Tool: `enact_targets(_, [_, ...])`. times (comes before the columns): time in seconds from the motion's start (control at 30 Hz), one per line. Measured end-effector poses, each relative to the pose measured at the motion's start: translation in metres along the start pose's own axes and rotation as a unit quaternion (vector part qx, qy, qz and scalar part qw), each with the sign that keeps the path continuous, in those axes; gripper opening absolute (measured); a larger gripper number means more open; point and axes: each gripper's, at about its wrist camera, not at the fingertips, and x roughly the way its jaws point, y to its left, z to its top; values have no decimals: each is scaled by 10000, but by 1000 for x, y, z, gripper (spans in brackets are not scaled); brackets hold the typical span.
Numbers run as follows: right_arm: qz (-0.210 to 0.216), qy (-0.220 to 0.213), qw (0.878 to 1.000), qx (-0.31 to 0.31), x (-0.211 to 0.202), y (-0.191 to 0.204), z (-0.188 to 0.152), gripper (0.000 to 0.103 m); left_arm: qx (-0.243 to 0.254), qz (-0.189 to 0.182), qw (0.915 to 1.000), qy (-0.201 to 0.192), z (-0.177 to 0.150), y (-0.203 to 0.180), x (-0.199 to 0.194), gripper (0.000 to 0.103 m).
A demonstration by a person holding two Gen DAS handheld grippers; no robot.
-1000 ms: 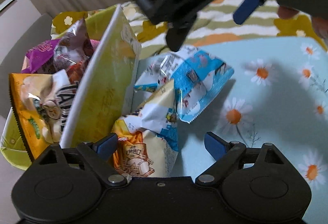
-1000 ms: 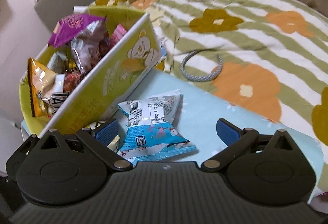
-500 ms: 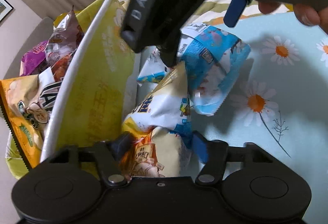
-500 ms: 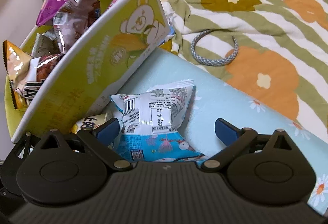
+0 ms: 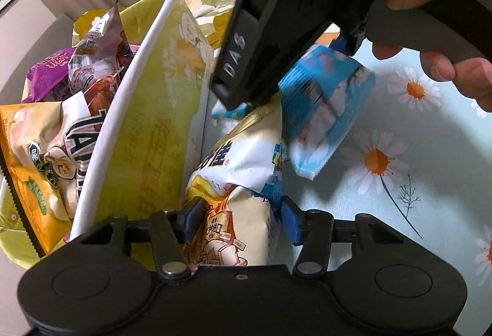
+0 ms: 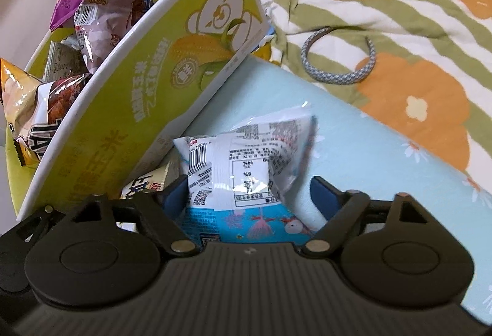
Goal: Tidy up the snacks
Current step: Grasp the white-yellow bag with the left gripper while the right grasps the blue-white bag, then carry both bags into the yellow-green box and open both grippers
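Snacks are mid-pickup: my left gripper (image 5: 238, 220) is closing on the yellow packet (image 5: 243, 182) between its pads, and my right gripper (image 6: 250, 196) is closing around the blue packet (image 6: 246, 170). Next I lift both into the green box (image 6: 129, 108) to their left.

Carton (image 6: 160, 96) sits left on the bed (image 6: 384, 151), tilted, with several snack bags (image 6: 101, 6) inside it. Two loose packets lie on the bed just right of the carton wall: cracker packet (image 5: 236, 182) nearer the carton, fish-print packet (image 6: 246, 176) beside it, overlapping. Hair band (image 6: 341, 59) lies farther back on the quilt (image 6: 399, 13), well apart from the packets.
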Motion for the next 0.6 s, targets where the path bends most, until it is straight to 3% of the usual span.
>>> enact_targets(0.3, [14,-135,9999,81,-9,1,-8,74,125,-23,9998,-134,-5,-13,-8,48])
enact_targets(0.6, [-101,-541,9981,288,-50,-3,-26,72,257,-89,9985,-471,-9,-20,-35,43])
